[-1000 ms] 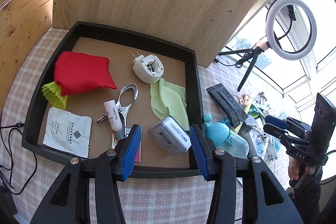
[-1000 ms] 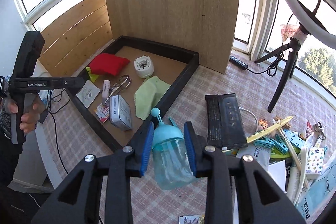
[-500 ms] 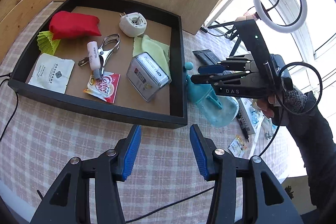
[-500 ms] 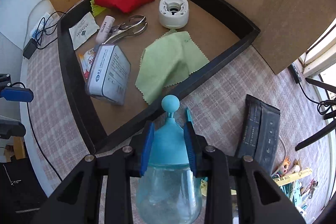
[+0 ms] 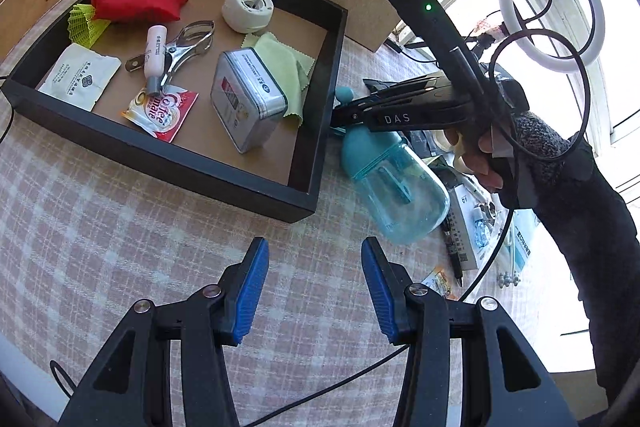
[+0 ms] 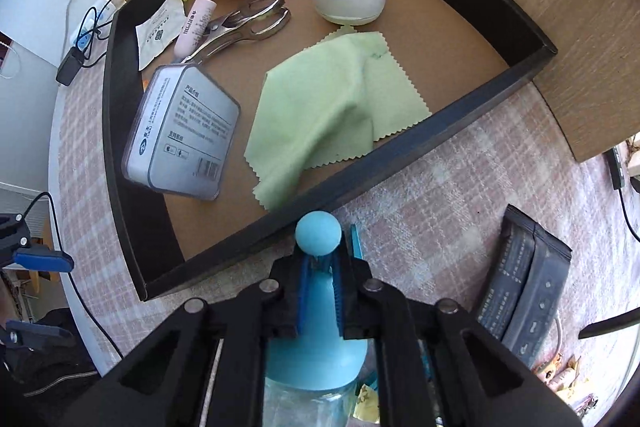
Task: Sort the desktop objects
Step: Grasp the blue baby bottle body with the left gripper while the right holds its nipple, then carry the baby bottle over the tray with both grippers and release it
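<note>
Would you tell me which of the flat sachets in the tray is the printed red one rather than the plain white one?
It is the coffee creamer sachet, red and white, lying near the tray's front wall beside the metal tin. The other, the white sachet, sits in the left corner.

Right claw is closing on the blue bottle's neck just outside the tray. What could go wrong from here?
1. The right claw is closing on the blue bottle's narrow neck below the ball cap; its heavier clear body may swing or slip when lifted.
2. The bottle lies against the black tray's wall, so a low lift could catch the rim.
3. Free floor is scarce: the green cloth and metal tin fill the near side, so the bottle may land on them.
</note>
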`<state>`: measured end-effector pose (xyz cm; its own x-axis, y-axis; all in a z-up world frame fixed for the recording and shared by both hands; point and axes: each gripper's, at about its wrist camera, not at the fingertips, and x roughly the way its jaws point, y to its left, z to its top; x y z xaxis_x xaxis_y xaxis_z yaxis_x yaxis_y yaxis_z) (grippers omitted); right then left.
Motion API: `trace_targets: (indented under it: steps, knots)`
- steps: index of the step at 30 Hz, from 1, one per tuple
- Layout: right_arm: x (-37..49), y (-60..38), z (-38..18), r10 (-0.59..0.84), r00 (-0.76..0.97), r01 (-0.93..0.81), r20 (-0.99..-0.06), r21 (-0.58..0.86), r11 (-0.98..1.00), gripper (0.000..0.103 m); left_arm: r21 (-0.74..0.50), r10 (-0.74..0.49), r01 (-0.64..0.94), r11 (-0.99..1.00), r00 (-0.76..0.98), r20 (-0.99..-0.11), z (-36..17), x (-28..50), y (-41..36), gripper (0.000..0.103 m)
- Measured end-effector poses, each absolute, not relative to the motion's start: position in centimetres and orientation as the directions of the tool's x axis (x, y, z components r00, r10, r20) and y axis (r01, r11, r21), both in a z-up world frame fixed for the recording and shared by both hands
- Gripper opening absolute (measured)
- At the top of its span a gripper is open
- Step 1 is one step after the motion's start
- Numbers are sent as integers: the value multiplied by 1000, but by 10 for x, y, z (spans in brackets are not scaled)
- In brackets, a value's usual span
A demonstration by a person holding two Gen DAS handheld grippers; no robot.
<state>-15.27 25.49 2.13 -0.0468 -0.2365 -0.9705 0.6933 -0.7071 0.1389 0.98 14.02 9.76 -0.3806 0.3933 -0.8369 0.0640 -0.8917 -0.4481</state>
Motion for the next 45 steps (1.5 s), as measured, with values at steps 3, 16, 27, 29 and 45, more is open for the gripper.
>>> trace_targets:
  steps: [3, 16, 27, 29, 45]
  knots:
    - [-144, 266, 35, -259, -98, 677, -961, 126, -725, 4, -461, 414, 48, -886, -367, -833, 92, 4, 161, 45]
    - [-91, 336, 104, -428, -275, 522, -861, 240, -818, 3, -481, 482, -95, -871, -352, -803, 84, -21, 246, 57]
    - [-72, 360, 107, -476, -291, 449, -830, 321, -834, 3, -547, 533, -85, -833, -386, -753, 60, -26, 265, 73]
    - [-69, 363, 108, -481, -290, 440, -827, 331, -835, 3, -562, 543, -75, -824, -393, -742, 57, -26, 267, 73]
    - [-35, 354, 170, -530, -383, 473, -756, 332, -816, 3, -479, 480, -148, -865, -521, -706, 119, -3, 243, 73]
